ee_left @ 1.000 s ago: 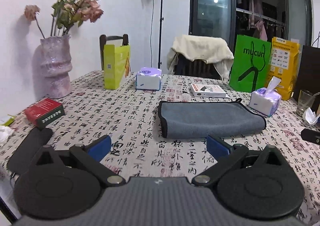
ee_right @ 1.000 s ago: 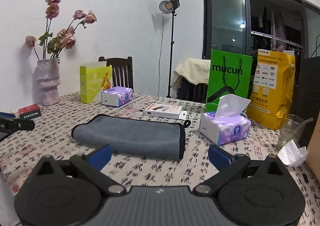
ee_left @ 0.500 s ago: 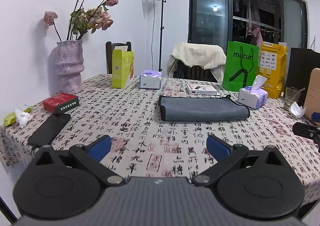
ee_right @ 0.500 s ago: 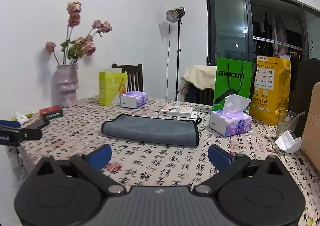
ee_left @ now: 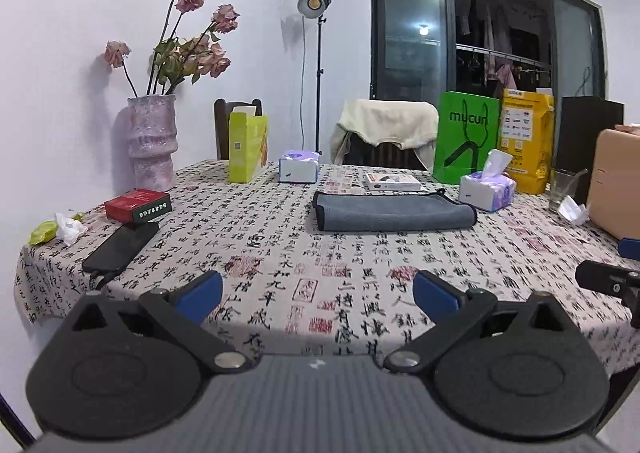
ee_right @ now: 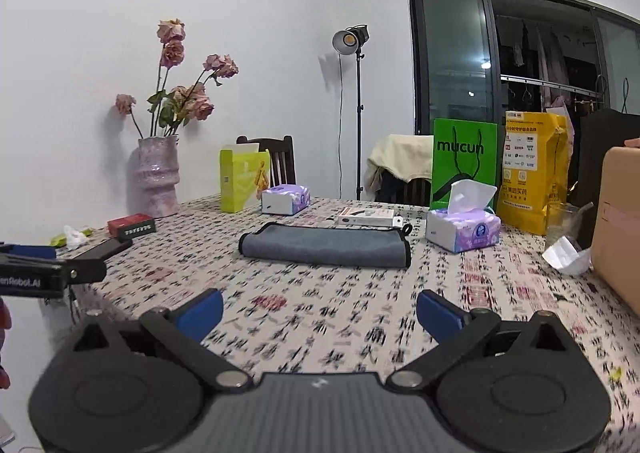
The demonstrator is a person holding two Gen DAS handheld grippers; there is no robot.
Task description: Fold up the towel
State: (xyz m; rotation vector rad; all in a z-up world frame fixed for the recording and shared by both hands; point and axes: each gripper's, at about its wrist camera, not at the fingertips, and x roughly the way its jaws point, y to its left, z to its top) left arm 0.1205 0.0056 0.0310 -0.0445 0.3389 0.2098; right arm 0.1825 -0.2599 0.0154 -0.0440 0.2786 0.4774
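Towel [ee_left: 394, 211] folded on table [ee_left: 280, 253], tissue pack [ee_left: 486, 193] just beside, apparently touching, both tongs [ee_left: 316, 293] [ee_right: 318, 311] wide open, empty

Folded grey towel [ee_right: 326, 245] lies flat, right hand-held gripper [ee_right: 318, 309] spread empty.

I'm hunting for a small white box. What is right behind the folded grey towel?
Behind the towel lies a flat white box on the tablecloth. What lies under the towel is covered.
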